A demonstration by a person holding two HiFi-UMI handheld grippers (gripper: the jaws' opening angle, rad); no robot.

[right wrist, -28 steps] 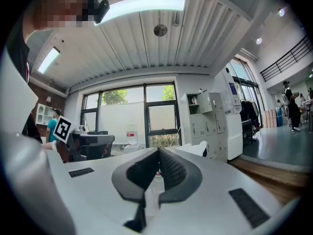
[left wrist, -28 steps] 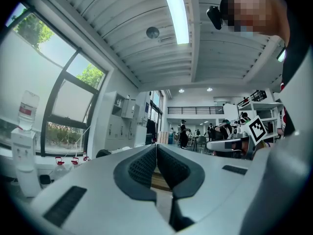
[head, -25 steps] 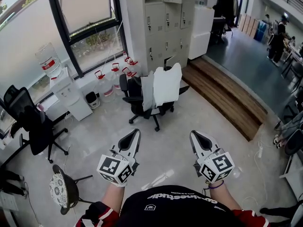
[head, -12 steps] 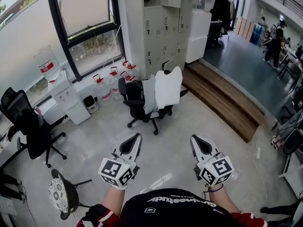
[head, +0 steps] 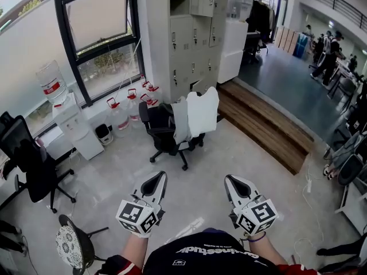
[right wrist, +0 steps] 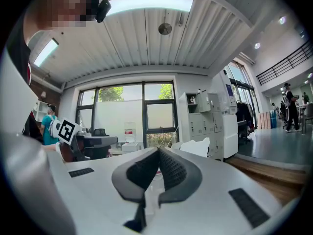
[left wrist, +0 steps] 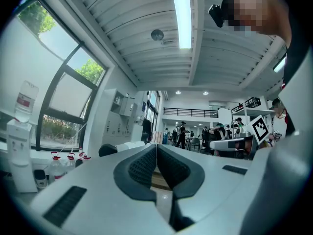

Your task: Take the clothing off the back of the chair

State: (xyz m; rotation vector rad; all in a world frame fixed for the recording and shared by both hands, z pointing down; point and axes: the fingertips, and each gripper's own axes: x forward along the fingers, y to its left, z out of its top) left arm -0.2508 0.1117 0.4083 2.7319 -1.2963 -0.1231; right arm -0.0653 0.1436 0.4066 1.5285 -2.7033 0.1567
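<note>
White and grey clothing [head: 195, 114] hangs over the back of a black swivel chair [head: 163, 135] in the middle of the room in the head view. It also shows as a white shape [right wrist: 195, 147] past the jaws in the right gripper view. My left gripper [head: 161, 175] and right gripper [head: 228, 178] are held low in front of me, well short of the chair, both pointing level toward it. Both are shut with nothing between their jaws. In the left gripper view my left gripper [left wrist: 156, 146] shows its pads closed tip to tip.
Grey lockers [head: 186, 33] stand behind the chair. Water jugs [head: 131, 99] and a water dispenser [head: 69, 119] line the window wall. Another black chair [head: 28, 162] and a round stool [head: 71, 246] stand at the left. A wooden step [head: 269, 125] runs along the right.
Both grippers have shifted forward over the floor with me, and the chair with the clothing now sits slightly nearer. Neither gripper's jaws have moved.
</note>
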